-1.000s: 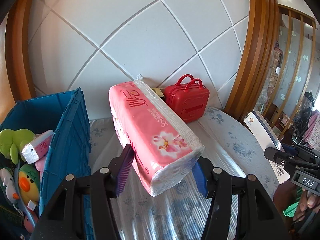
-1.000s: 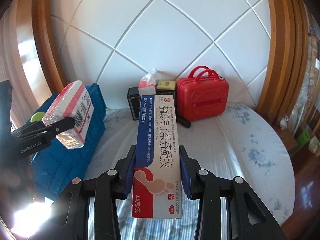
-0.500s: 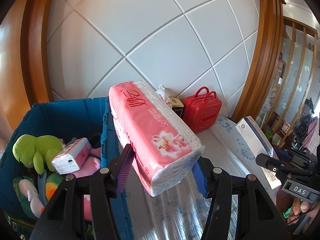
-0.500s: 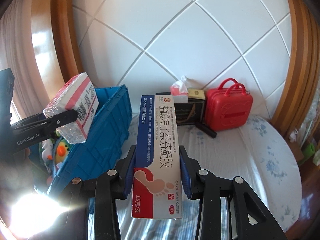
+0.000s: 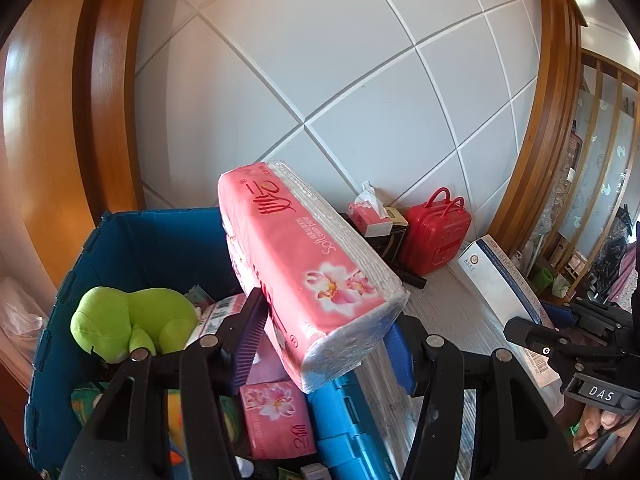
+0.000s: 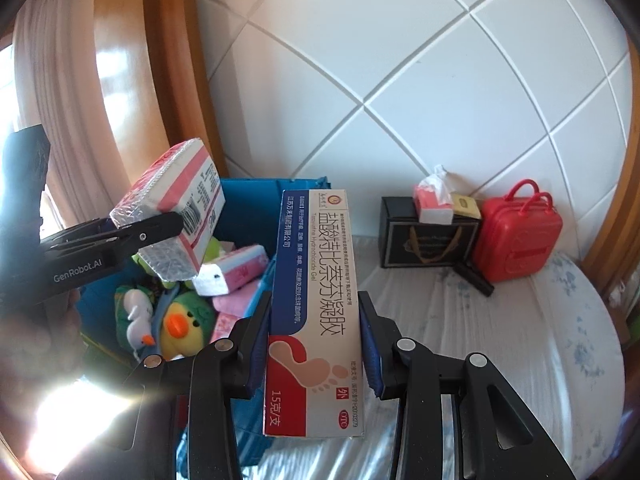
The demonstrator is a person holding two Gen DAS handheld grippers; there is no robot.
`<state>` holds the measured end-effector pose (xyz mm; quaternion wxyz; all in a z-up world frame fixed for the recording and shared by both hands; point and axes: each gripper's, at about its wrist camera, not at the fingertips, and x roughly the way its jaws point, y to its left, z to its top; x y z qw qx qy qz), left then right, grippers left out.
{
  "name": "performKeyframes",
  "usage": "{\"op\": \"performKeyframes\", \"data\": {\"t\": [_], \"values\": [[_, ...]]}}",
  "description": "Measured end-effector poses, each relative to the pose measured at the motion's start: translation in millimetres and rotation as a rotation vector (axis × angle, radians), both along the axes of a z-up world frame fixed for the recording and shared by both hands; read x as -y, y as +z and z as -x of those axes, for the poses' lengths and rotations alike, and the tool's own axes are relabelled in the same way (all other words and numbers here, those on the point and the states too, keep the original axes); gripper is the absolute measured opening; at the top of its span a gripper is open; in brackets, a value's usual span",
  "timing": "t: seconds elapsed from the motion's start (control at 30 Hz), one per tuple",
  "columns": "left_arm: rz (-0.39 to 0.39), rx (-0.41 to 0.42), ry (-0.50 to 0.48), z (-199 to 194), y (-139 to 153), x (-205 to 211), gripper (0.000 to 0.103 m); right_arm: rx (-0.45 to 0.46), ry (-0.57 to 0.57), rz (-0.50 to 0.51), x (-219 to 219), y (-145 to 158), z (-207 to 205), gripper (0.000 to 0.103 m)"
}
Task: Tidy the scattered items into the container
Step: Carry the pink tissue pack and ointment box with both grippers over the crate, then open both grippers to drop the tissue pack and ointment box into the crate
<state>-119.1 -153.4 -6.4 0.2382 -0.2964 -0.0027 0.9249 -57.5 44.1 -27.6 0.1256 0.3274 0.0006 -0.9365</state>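
Note:
My left gripper (image 5: 324,344) is shut on a pink flower-print tissue pack (image 5: 304,264), held tilted in the air over the right wall of the blue crate (image 5: 152,240). The same pack (image 6: 176,208) shows at the left of the right wrist view. My right gripper (image 6: 314,344) is shut on a long white, blue and red ointment box (image 6: 314,300), which hangs just right of the crate's (image 6: 248,188) near corner. In the crate lie a green plush (image 5: 132,320), a duck plush (image 6: 184,328) and small pink tissue packs (image 5: 276,416).
A red toy suitcase (image 6: 516,236) and a black box (image 6: 428,240) with a tissue pack on top stand against the white padded wall. A flower-print cover (image 6: 520,340) spreads to the right. Curved wooden frames rise on both sides.
Both grippers have swung left with their loads. The tissue pack has gone from beside the crate to above its right wall, and the ointment box has come up to the crate.

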Motion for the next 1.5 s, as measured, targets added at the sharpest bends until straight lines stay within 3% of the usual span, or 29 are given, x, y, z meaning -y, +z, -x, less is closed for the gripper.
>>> {"op": "performKeyframes", "data": {"t": [0.2, 0.63, 0.93, 1.17, 1.2, 1.23, 1.27, 1.3, 1.33, 1.5], "values": [[0.020, 0.016, 0.000, 34.9, 7.5, 39.7, 0.055, -0.014, 0.045, 0.003, 49.5, 11.0, 22.6, 0.038], [0.052, 0.010, 0.040, 109.4, 22.1, 110.3, 0.055, 0.067, 0.084, -0.001, 130.8, -1.3, 92.7, 0.038], [0.134, 0.047, 0.011, 166.6, 7.8, 124.6, 0.055, 0.074, 0.095, -0.039, 170.2, 0.2, 150.1, 0.038], [0.114, 0.077, 0.024, 189.3, -3.5, 132.0, 0.057, 0.099, 0.095, -0.047, 188.6, -6.4, 175.5, 0.039], [0.113, 0.082, 0.026, 191.0, -4.3, 131.7, 0.060, 0.095, 0.093, -0.056, 190.2, -6.4, 178.5, 0.040], [0.118, 0.085, 0.038, 192.5, -5.5, 132.0, 0.071, 0.092, 0.086, -0.064, 190.5, -6.9, 181.2, 0.047], [0.124, 0.077, 0.062, 193.0, -5.8, 132.8, 0.081, 0.088, 0.069, -0.064, 188.5, -7.6, 183.4, 0.084], [0.123, 0.062, 0.088, 192.5, -4.7, 134.7, 0.098, 0.072, 0.054, -0.050, 184.8, -7.4, 182.9, 0.099], [0.114, 0.052, 0.103, 192.3, -3.7, 137.2, 0.103, 0.070, 0.048, -0.049, 181.9, -8.7, 183.5, 0.101], [0.121, 0.044, 0.135, 182.5, -4.2, 139.4, 0.103, 0.053, 0.069, -0.097, 181.6, -15.4, 169.0, 0.102]]}}
